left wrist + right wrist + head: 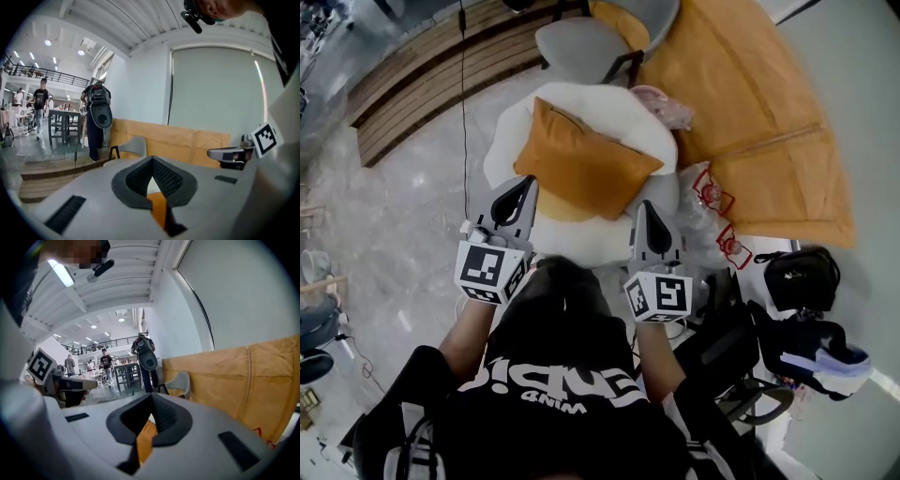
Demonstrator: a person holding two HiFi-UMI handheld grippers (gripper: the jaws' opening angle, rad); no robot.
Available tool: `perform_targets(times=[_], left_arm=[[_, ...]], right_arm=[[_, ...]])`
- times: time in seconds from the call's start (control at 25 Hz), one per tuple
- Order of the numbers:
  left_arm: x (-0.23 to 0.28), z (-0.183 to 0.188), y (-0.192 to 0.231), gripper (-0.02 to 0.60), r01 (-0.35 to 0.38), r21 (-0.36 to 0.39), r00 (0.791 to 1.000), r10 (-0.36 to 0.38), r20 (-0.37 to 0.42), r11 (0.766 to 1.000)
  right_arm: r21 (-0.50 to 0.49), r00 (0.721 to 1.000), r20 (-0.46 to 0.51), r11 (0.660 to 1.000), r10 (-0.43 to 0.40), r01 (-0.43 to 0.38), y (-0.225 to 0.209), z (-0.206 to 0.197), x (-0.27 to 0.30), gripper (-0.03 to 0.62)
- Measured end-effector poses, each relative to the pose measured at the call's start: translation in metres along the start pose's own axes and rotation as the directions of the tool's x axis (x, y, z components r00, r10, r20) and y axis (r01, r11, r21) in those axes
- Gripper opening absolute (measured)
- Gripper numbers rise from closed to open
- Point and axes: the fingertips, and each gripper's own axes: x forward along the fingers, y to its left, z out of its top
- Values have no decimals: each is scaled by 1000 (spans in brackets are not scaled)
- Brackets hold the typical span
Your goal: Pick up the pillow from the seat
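I held the left gripper (523, 192) and right gripper (647, 214) clenched and empty just below the orange pillow (581, 164) on the white seat (609, 108) at frame centre, its long axis slanting upper left to lower right, left gripper nearer.

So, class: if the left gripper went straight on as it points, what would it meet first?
Probably the orange pillow on the white seat; the left gripper, shut, aims at its near edge, though depth is unclear.
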Motion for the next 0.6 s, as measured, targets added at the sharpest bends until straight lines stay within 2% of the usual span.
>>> perform_targets(times=[0.32, 0.6], left_arm=[[54, -64, 24, 8, -14, -4, 998, 14, -60, 1000], [67, -123, 24, 8, -23, -32, 994, 19, -112, 999]], right_arm=[[48, 996, -81, 998, -39, 43, -33, -72, 30, 21], [89, 990, -119, 992, -77, 88, -51, -124, 34, 21]])
